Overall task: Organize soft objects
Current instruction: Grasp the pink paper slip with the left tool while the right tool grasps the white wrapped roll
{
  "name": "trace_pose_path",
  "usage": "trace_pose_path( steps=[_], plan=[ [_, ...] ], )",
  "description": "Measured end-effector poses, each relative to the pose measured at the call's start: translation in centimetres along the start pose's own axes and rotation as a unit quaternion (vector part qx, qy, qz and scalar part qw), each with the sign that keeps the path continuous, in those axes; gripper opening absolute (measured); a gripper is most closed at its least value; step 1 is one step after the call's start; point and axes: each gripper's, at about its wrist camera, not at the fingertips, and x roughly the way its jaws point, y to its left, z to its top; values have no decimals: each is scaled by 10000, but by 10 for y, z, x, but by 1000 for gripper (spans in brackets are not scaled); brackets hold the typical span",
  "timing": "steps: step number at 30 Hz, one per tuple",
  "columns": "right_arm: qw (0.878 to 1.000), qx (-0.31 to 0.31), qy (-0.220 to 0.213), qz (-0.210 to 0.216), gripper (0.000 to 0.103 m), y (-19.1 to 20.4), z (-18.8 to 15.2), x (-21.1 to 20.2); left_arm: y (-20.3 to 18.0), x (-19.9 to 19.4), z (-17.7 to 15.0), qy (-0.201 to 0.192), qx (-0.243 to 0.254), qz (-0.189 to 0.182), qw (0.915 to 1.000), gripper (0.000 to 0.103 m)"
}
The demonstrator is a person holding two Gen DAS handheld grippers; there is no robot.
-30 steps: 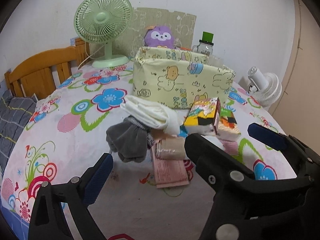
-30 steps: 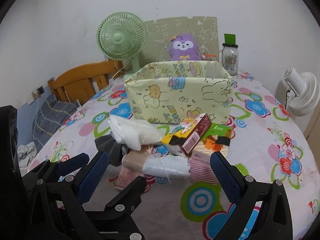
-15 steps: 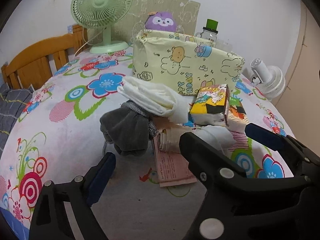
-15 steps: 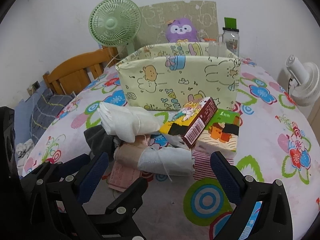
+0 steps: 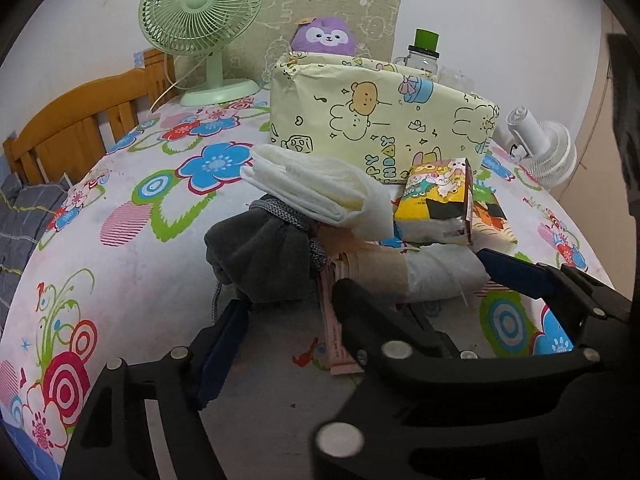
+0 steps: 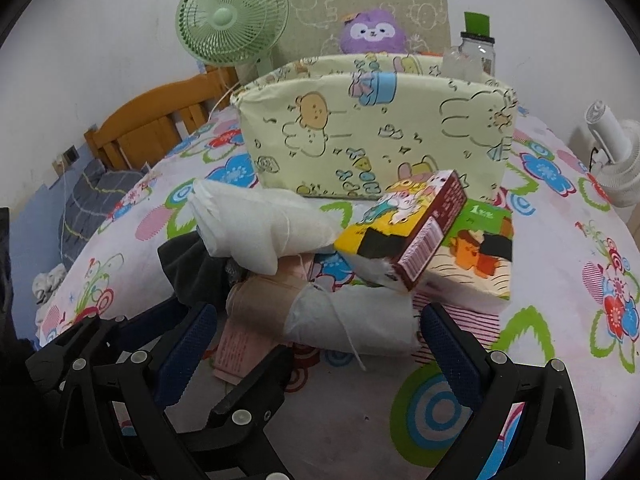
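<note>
Left gripper (image 5: 360,304): two fingers of matte black moulded plastic, each built as an open frame with triangular cut-outs. The inner face of each finger carries a dark blue rubber pad (image 5: 222,350) with a fine textured surface. Round silver screw heads are set along the frames, with a larger one near the lower centre.

Right gripper (image 6: 316,344): same construction. Black plastic frames, angular and ribbed, with silver screws along the edges. The blue pads (image 6: 450,346) show a fine dotted grip pattern. A black central strut with one screw lies between the fingers.
</note>
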Motion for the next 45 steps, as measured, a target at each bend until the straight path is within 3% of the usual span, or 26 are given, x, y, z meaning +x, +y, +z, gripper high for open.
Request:
trace_pose_path(
  steps=[17, 31, 45],
  plan=[
    [9998, 69, 167, -22, 81, -1, -1, 6, -6, -2, -3, 16, 101, 42, 9999, 71],
    [9996, 217, 31, -166, 78, -14, -7, -12, -10, -8, -6, 77, 41, 50, 9999, 57],
    [9988, 355, -131, -298, 78, -29, -7, -25, -24, -2, -3, 67, 131, 84, 9999, 56]
  ],
)
